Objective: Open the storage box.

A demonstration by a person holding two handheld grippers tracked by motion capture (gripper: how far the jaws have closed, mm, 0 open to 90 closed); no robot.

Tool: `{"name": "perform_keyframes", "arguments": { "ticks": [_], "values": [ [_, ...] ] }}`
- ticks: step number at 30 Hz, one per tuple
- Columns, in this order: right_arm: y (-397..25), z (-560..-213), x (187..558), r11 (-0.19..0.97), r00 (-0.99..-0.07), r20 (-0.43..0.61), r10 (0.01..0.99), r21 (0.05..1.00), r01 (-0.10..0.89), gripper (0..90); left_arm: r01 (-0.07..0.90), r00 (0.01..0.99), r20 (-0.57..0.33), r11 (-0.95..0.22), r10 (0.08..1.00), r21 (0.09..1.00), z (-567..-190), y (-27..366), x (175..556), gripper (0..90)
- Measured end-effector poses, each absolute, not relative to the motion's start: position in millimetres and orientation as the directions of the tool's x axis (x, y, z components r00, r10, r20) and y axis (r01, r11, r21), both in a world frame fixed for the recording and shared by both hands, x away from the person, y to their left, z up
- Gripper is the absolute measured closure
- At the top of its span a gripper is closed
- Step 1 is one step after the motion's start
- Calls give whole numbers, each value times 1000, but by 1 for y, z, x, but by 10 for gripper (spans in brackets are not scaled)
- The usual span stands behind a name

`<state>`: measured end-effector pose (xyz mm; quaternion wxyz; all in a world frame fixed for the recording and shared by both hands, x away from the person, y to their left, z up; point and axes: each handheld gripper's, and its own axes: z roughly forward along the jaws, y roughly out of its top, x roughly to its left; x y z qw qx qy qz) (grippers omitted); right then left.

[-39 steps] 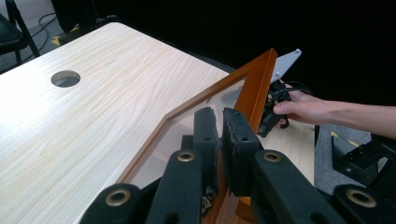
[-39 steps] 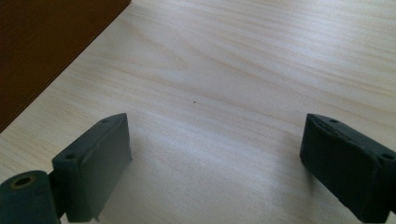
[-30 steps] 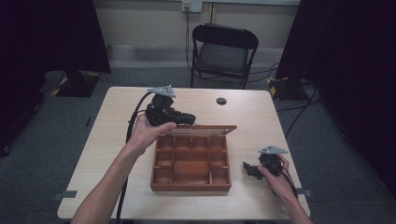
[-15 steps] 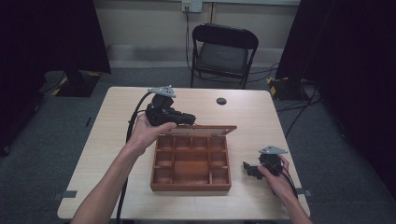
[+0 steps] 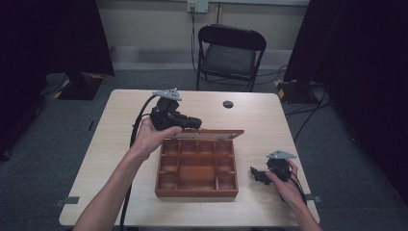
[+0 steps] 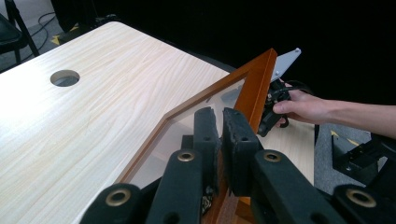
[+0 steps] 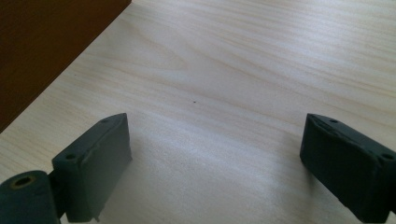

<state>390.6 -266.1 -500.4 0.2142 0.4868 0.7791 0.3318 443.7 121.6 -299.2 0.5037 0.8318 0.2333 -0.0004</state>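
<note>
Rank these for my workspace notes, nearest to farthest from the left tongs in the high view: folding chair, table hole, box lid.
1. Box lid: clamped in the left tongs.
2. Table hole: beyond the lid, to the right.
3. Folding chair: on the floor behind the table.

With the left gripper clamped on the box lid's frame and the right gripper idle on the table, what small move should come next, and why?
Probably swing the lid down or further back with the left gripper. Its jaws pinch the frame of the glass-panelled wooden lid, which stands raised at the far edge of the brown compartmented wooden box. Which direction cannot be told. The right gripper rests open on the pale wooden table beside the box, holding nothing.
</note>
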Motion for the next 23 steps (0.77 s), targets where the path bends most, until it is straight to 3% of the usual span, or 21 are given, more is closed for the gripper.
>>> {"name": "perform_keyframes", "arguments": {
  "ticks": [23],
  "values": [
    [-266, -500, 391, 306, -434, -10, 901, 726, 617, 80, 391, 890, -241, -378, 386, 839, -300, 122, 443, 846]
  ]
}}
